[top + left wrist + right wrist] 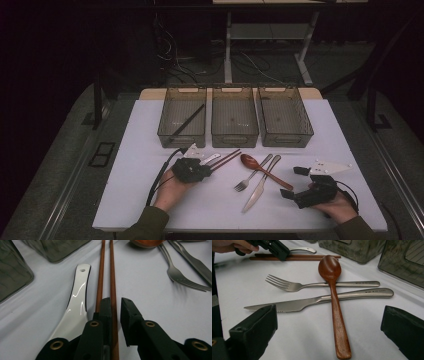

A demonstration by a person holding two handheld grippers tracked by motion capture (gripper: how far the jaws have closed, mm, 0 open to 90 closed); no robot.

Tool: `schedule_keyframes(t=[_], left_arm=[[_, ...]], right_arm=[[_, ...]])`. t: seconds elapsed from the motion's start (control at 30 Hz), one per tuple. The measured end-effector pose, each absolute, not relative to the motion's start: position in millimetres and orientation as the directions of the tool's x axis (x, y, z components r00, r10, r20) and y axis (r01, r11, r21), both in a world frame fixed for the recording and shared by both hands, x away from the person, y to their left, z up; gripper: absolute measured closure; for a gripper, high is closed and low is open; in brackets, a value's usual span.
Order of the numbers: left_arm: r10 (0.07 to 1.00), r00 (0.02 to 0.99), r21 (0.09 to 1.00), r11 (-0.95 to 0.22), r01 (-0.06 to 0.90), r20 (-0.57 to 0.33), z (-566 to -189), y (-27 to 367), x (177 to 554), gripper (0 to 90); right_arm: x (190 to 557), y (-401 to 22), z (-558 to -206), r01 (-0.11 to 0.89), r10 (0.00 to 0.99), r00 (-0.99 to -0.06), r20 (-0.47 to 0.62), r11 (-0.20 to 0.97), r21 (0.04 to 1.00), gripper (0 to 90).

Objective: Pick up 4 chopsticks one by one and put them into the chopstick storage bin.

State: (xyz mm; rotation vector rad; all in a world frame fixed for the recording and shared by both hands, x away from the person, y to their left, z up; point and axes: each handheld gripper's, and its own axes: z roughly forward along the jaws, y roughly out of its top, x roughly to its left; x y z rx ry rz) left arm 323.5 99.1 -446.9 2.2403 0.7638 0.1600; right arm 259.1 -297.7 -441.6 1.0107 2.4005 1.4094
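Two brown chopsticks [100, 277] lie side by side on the white table, next to a white spoon [77, 297]. My left gripper [116, 302] is low over them, its jaws narrow. One chopstick [112, 270] runs between the jaws against the left one, and a small gap is left at the right one. In the high view the left gripper [207, 170] is at centre left. My right gripper [327, 315] stands wide open, with the wooden spoon's [335, 312] handle lying on the table between its jaws. A metal fork [294, 286] and knife [317, 300] lie under that spoon.
Three smoky plastic bins [182, 135] [234, 136] [286, 135] stand in a row at the back of the table [130, 150]. The left bin holds a dark stick [187, 120]. A desk frame and cables lie beyond the table.
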Motion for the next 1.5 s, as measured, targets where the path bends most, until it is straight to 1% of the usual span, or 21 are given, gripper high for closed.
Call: schedule_keyframes(t=[0.33,0.67,1.2,1.5], left_arm=[[0.57,0.819,0.69,-0.566,0.451,-0.067,-447,95,319,80.7],[0.579,0.814,0.692,-0.571,0.442,-0.043,-447,93,315,82.9],[0.574,0.813,0.714,-0.53,0.456,-0.093,-436,99,308,82.9],[0.578,0.803,0.748,-0.465,0.474,-0.15,-428,106,306,83.2]], right_arm=[[259,-298,-441,0.464,0.634,-0.752,0.178,0.318,0.827,0.6],[260,-299,-441,0.463,0.635,-0.751,0.179,0.314,0.829,0.6],[261,-299,-441,0.463,0.639,-0.748,0.18,0.308,0.831,0.5],[260,-298,-441,0.462,0.636,-0.751,0.178,0.312,0.83,0.5]])
